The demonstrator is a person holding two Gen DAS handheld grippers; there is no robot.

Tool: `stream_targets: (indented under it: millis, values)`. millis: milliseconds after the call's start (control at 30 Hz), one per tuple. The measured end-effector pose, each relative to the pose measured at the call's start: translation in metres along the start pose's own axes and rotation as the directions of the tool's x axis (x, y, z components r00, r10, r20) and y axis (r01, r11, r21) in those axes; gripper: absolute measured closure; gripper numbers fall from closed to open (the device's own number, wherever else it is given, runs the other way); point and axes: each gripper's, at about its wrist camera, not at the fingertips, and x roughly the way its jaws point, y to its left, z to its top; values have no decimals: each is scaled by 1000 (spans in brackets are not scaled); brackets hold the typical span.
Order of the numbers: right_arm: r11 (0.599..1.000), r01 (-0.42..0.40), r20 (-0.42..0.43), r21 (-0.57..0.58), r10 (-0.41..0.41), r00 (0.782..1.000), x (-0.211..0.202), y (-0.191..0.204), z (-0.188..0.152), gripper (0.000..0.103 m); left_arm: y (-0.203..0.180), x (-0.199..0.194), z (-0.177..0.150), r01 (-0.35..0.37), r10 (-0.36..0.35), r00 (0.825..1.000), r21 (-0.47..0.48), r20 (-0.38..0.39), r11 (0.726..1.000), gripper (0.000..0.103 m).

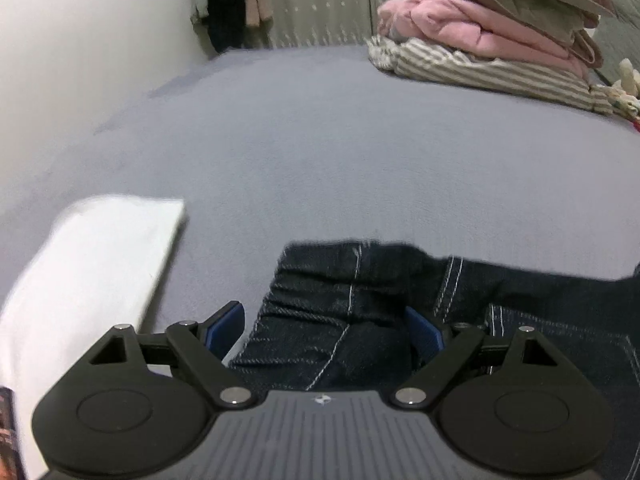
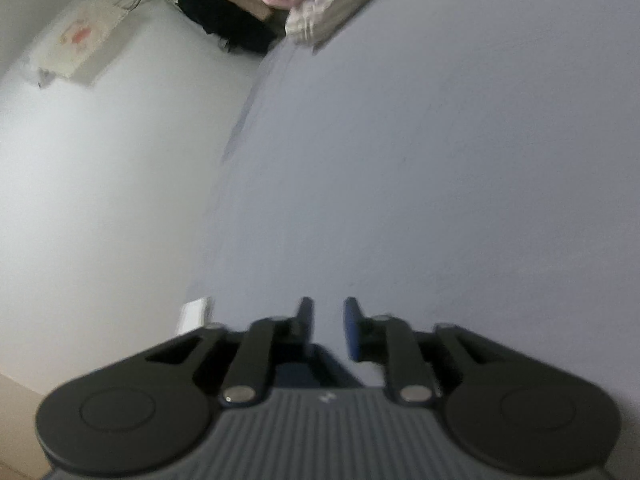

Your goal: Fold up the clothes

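My left tool [image 1: 324,330] hangs spread wide over the jeans [image 1: 360,312] at the bed's [image 1: 320,152] near edge, pinching nothing; my right tool [image 2: 328,320], jaws narrowed but apart, holds nothing over bare sheet. I judge I'm about to grasp the jeans, so both tools must pinch the denim; folded clothes [image 1: 492,36] sit at the far corner.

Support surface: bed [image 1: 320,152] covered in a smooth grey-blue sheet, bounded on one side by a pale wall. Lying on it, near edge: dark denim garment [image 1: 360,320] with white stitching, rumpled; just beside it to the left, apart, a flat white folded cloth [image 1: 92,264]. Far corner: a striped grey-and-white fabric [image 1: 480,68] directly on the sheet, carrying a stack of pink and beige clothes [image 1: 500,12].
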Motion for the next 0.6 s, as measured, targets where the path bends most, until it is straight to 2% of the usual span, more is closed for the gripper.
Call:
stream_targets:
  millis: [100, 167, 233, 333, 400, 533, 600]
  values:
    - [974, 166, 110, -157, -149, 983, -17, 31, -21, 55, -10, -16, 7, -64, 60, 995, 47, 81, 997, 17]
    - [937, 244, 167, -250, -206, 964, -20, 54, -38, 49, -17, -28, 11, -104, 92, 985, 72, 144, 992, 17]
    - [885, 318, 207, -340, -259, 943, -3, 85, -65, 48, -23, -41, 13, -94, 77, 977, 79, 200, 992, 17]
    - [805, 397, 254, -441, -312, 915, 22, 121, -99, 39, -34, -46, 13, 23, -42, 978, 94, 205, 995, 17]
    - [750, 436, 279, -497, -338, 899, 39, 138, -118, 24, -46, -43, 11, 115, -136, 974, 123, 183, 986, 17]
    - [667, 492, 312, -560, -380, 871, 86, 179, -151, 17, -70, -34, 1, 189, -224, 965, 228, 140, 955, 18]
    - [643, 519, 317, -563, -411, 855, 107, 185, -162, 14, -76, -25, -3, 173, -207, 972, 266, 108, 948, 18]
